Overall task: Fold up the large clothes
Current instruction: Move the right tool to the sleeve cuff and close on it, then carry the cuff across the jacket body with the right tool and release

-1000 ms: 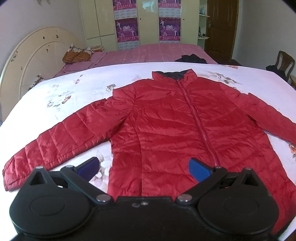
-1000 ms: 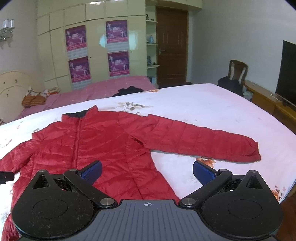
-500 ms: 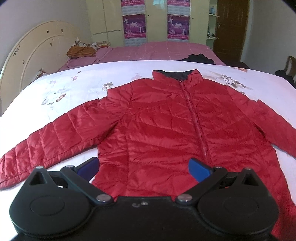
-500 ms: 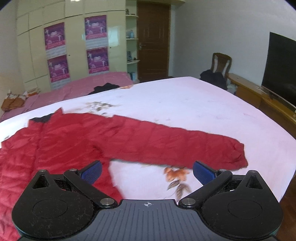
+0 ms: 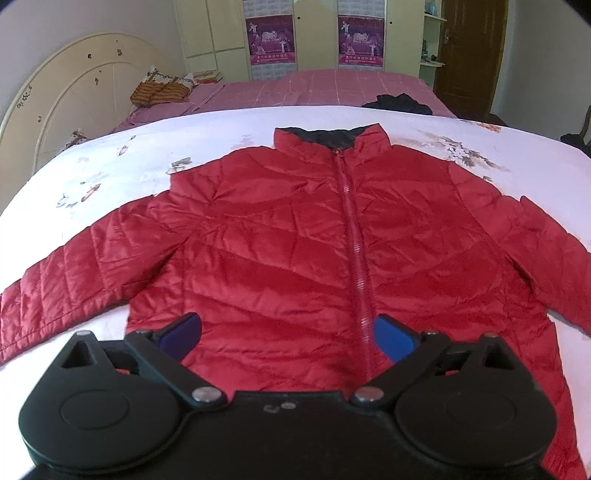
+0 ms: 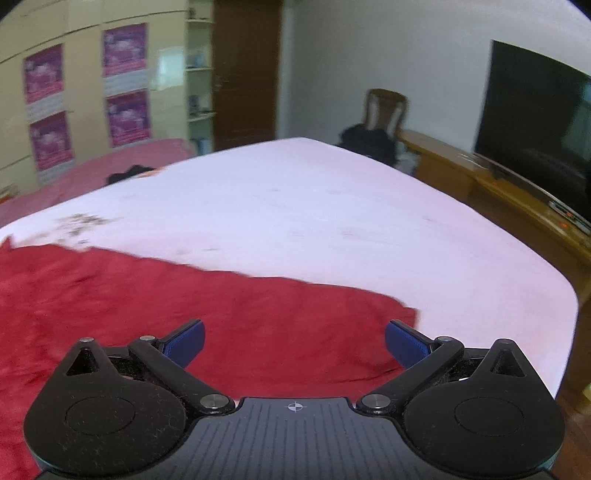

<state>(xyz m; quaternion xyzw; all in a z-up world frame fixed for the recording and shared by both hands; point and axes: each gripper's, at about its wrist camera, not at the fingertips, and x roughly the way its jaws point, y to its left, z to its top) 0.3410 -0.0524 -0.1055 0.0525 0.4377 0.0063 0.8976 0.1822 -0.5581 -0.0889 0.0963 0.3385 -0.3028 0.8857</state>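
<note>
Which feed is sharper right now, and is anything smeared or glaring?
Left wrist view: sharp; the red jacket shows its quilting and zipper, with sheen on the fabric. Right wrist view: motion-smeared; the sleeve and posters are soft, though the right hand-held gripper itself stays crisp. Both bend at the edges.

The two purple-and-white paper posters (image 5: 270, 40) on the pale yellow wardrobe doors (image 5: 229, 33) in the left wrist view each carry a large number across the middle that seems to read "2010", though the print is small and soft; the lines of smaller lettering beneath it are too fine to make out; in the right wrist view the four purple posters (image 6: 127, 48) on the same kind of doors are blurred and nothing on them can be read; no other writing, brand or sign is legible anywhere.
</note>
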